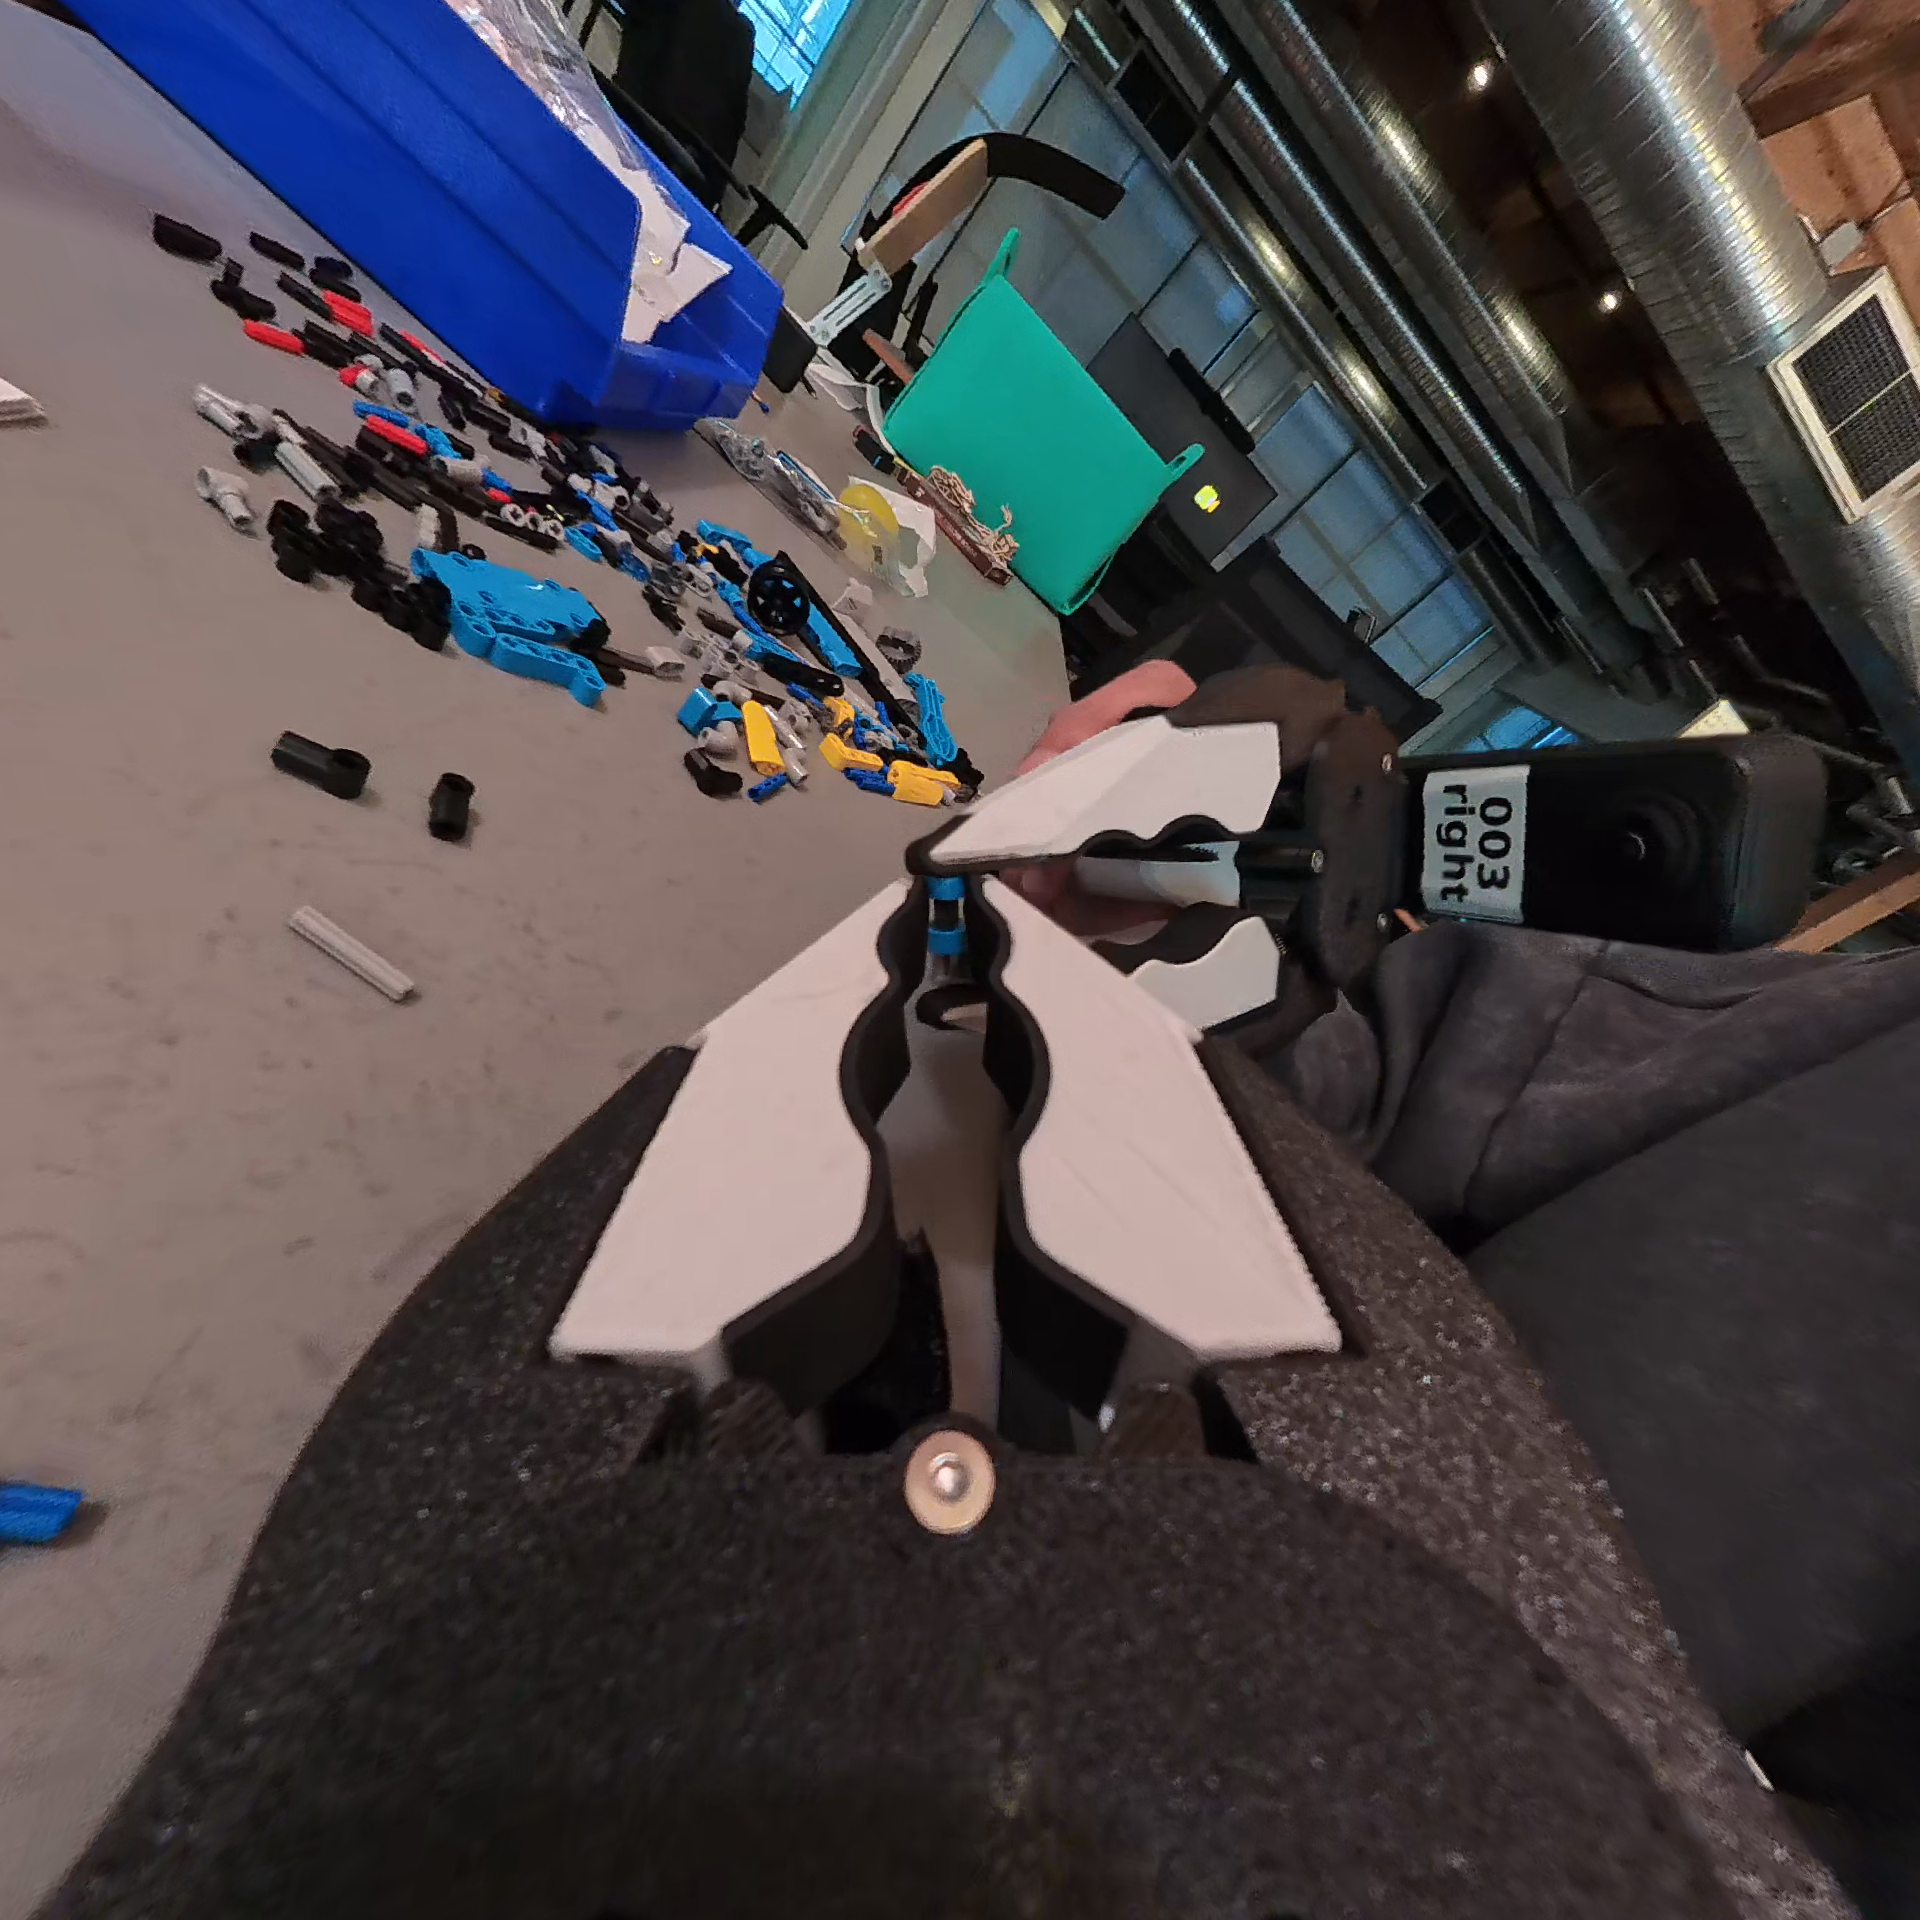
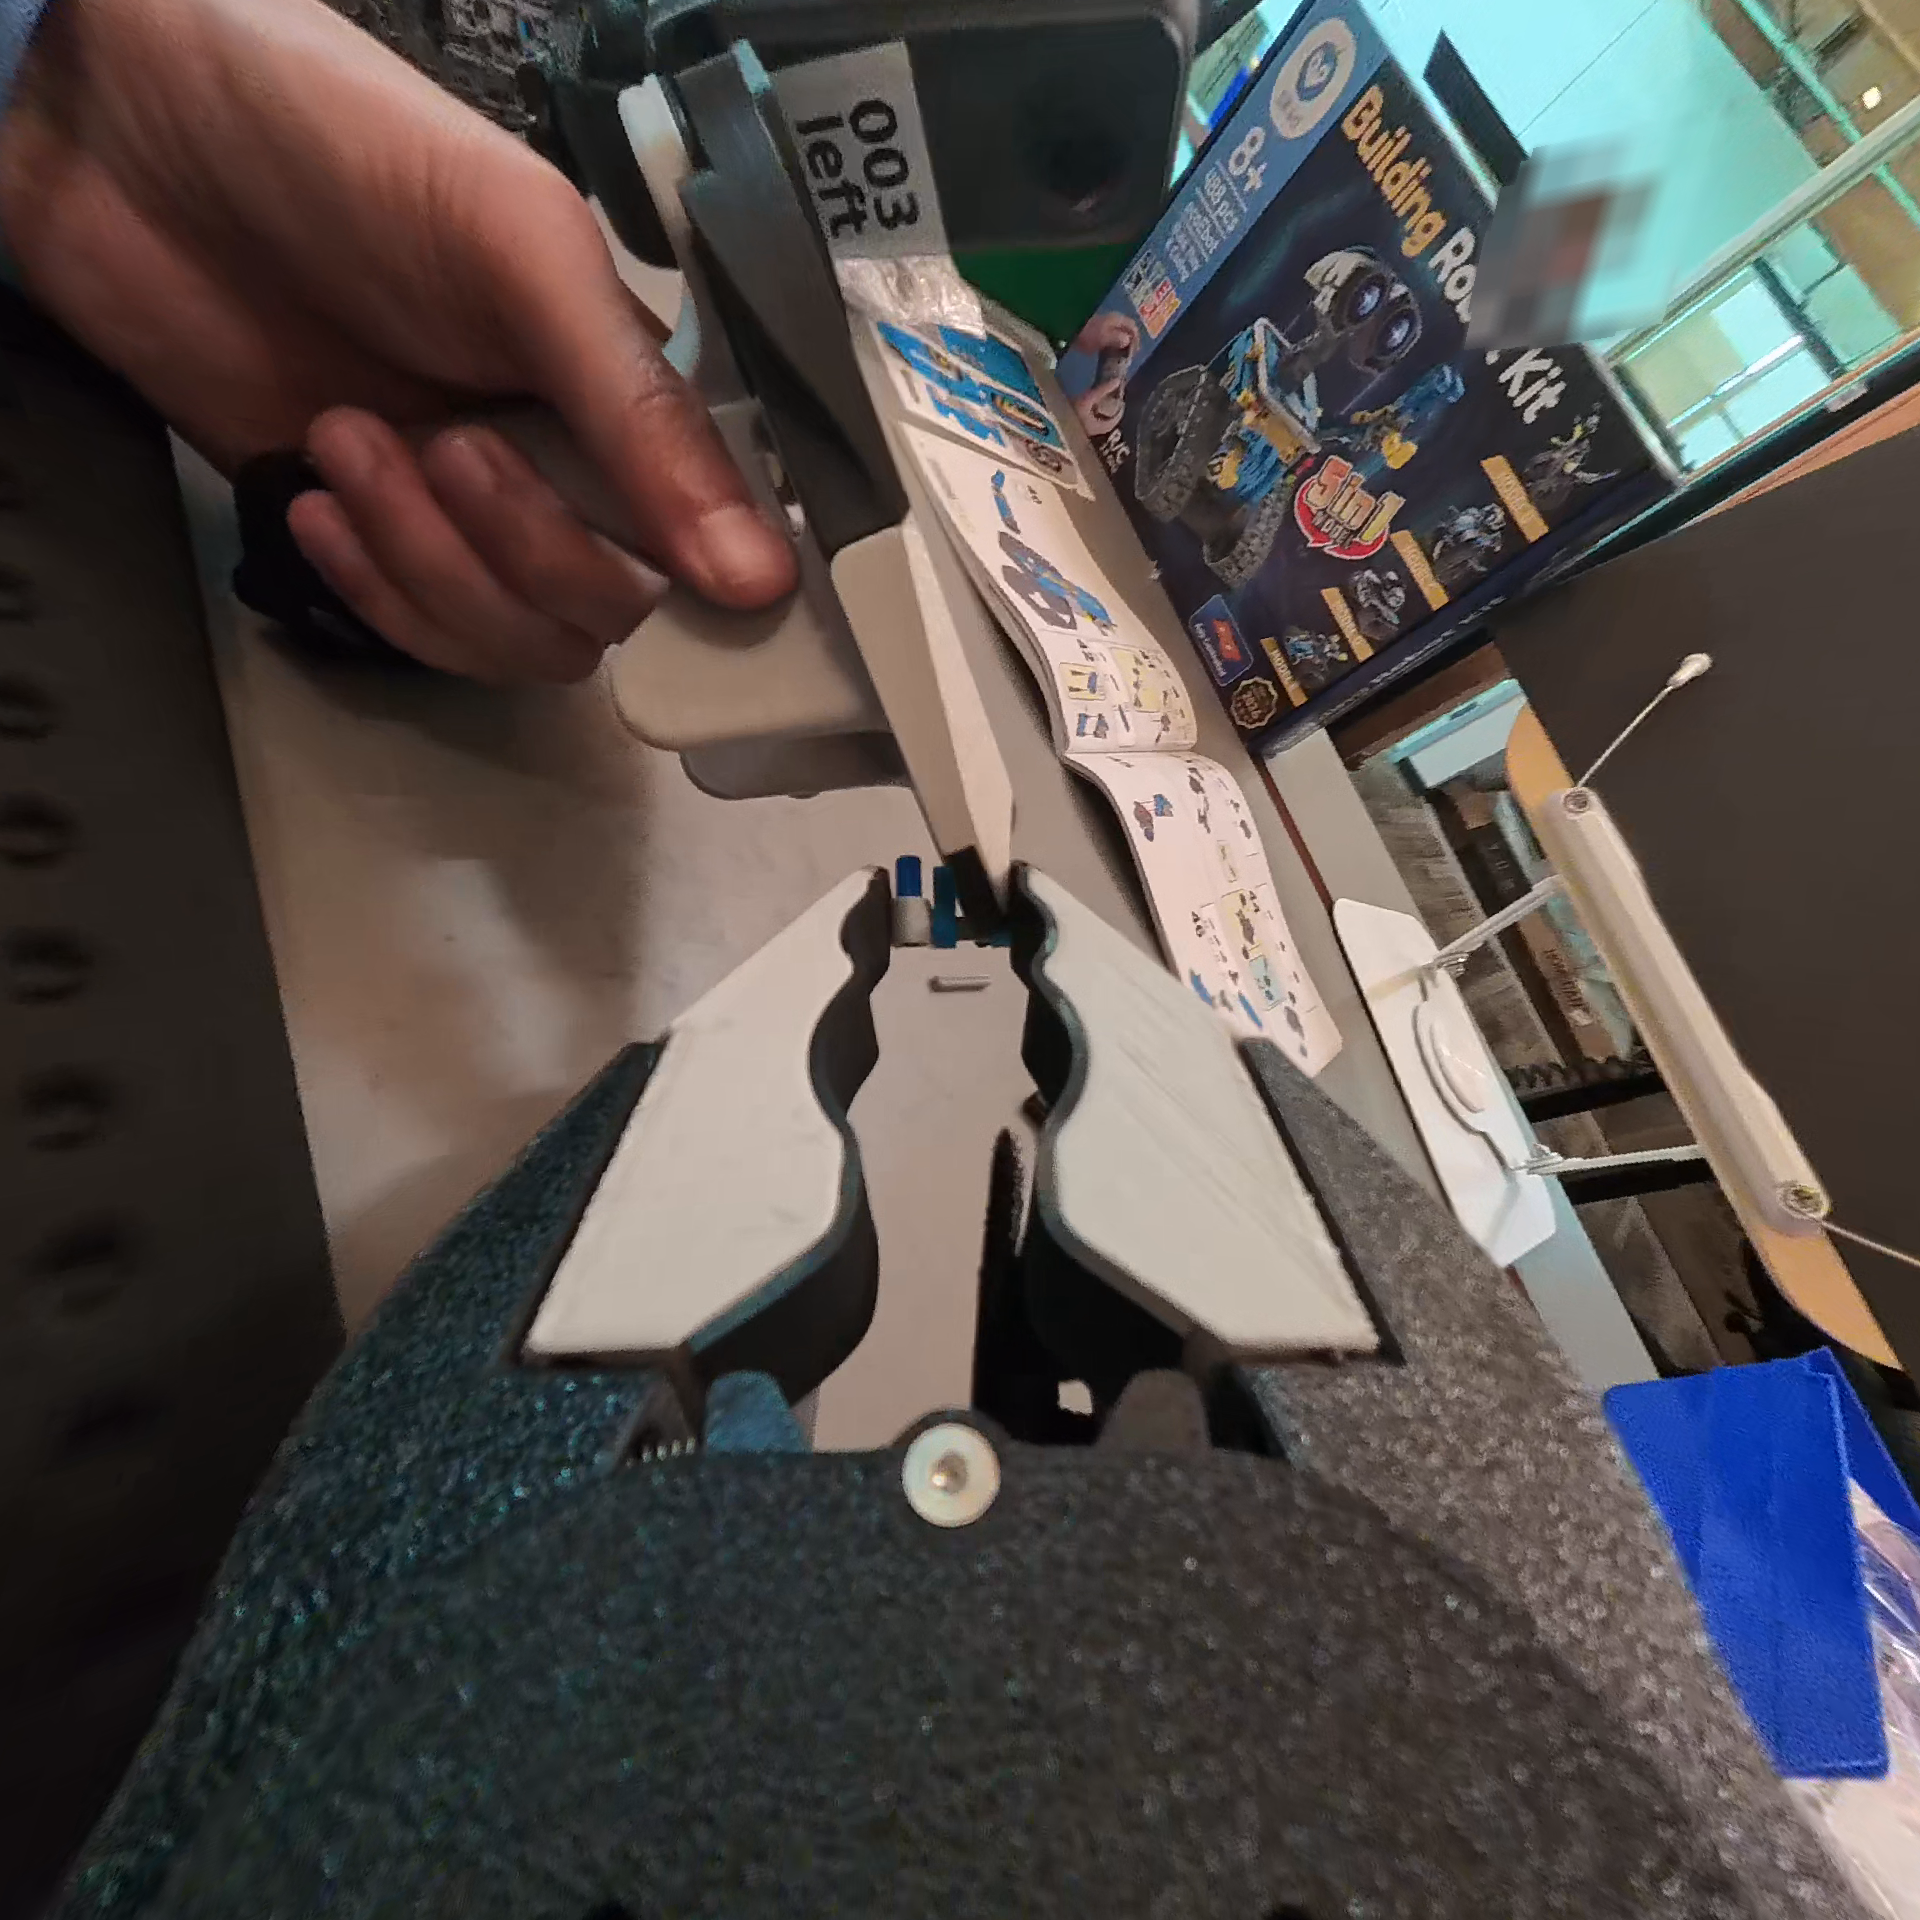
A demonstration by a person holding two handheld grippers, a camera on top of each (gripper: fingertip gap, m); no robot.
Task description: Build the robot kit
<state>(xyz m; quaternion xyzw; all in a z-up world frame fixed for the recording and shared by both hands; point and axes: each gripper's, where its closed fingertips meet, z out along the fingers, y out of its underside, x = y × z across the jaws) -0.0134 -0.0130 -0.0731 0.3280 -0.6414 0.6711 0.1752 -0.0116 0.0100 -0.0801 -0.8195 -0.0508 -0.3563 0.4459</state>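
Left wrist view: left gripper (image 1: 948,899) with jaws clamped on a small blue piece (image 1: 945,920), off the grey worktop (image 1: 208,1143); right gripper (image 1: 997,883) touching that piece from the side. Beyond the piece, scattered loose parts (image 1: 582,582) and a blue bin (image 1: 436,177).

Right wrist view: right gripper's jaws drawn close around the same piece, apparently gripping it. Just beyond the piece, an open booklet (image 2: 1132,717) and a printed box (image 2: 1351,416).

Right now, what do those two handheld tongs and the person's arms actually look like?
Both tongs match: the left tongs and right tongs have two broad white fingers with wavy black inner pads, on a speckled black foam-like body with one silver screw. Each carries a black camera with a white label. A dark grey sleeve shows.
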